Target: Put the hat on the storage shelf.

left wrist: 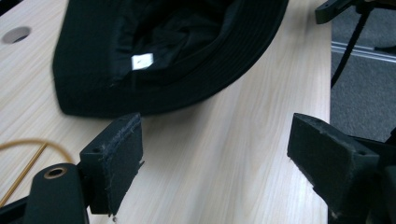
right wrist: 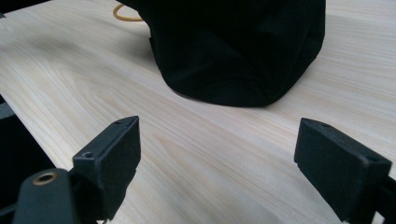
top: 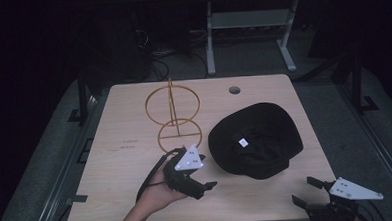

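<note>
At the near edge of the table (top: 134, 123), in the high view, the right gripper (top: 307, 190) hangs by the right corner with its jaws spread wide and nothing between them. Its grey plate (top: 355, 189) points right. In the right gripper view the same jaws stand well apart over bare wood, and the hat (right wrist: 238, 46) lies just beyond them, not touching.

To the left, a hand (top: 155, 192) holds the left gripper (top: 207, 188) above the table, near the front. Its jaws are also wide apart and empty, aimed rightward at the hat. A black cable (top: 149, 175) loops from it past the hand. In the left gripper view the jaws frame bare wood, with the brim of the hat (left wrist: 154, 60) a little ahead of the left jaw, apart from it.

The black hat (top: 255, 138) lies crown down at the right middle of the table, its hollow facing up and a small white label (top: 243, 143) showing inside.

Just left of the hat stands a gold wire stand (top: 173, 114), an upright rod with two rings, near the hat but not touching it.

Farther back, a round hole (top: 234, 90) sits in the table near the far edge.
</note>
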`<state>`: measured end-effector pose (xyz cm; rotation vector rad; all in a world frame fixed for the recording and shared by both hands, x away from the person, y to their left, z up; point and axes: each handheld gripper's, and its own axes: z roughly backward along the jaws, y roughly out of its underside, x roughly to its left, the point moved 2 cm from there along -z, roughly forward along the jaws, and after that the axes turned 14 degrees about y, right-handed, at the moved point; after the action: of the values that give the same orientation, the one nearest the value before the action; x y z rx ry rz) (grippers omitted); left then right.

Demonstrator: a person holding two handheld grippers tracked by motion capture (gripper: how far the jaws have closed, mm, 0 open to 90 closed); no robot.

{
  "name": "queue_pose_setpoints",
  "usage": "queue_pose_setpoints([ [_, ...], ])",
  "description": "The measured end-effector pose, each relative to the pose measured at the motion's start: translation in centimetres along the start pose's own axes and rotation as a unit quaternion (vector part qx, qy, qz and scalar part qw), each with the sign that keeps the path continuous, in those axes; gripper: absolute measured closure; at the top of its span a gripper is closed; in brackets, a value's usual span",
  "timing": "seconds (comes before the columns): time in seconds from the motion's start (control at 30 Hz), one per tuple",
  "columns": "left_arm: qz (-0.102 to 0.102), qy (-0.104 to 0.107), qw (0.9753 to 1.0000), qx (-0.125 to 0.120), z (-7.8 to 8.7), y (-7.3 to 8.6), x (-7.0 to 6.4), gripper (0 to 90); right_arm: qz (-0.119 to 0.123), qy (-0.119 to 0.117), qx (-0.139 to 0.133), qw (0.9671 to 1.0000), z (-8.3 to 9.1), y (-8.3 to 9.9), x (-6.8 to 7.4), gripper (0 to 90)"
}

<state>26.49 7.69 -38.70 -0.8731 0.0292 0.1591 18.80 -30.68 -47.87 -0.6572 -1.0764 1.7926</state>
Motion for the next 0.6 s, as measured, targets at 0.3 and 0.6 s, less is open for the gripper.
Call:
queue_pose_setpoints([
  [0.3, -0.027, 0.001, 0.9990, 0.036, -3.4, -2.8, -0.1, 20.9, 0.000, -0.005, 0.000, 1.0000, 0.1, -0.1, 0.1, 14.3],
  [0.6, -0.046, 0.009, 0.9970, 0.061, -5.7, -4.1, 0.1, 29.5, -0.001, -0.005, -0.005, 1.0000, 0.1, -0.3, 0.2, 14.2],
])
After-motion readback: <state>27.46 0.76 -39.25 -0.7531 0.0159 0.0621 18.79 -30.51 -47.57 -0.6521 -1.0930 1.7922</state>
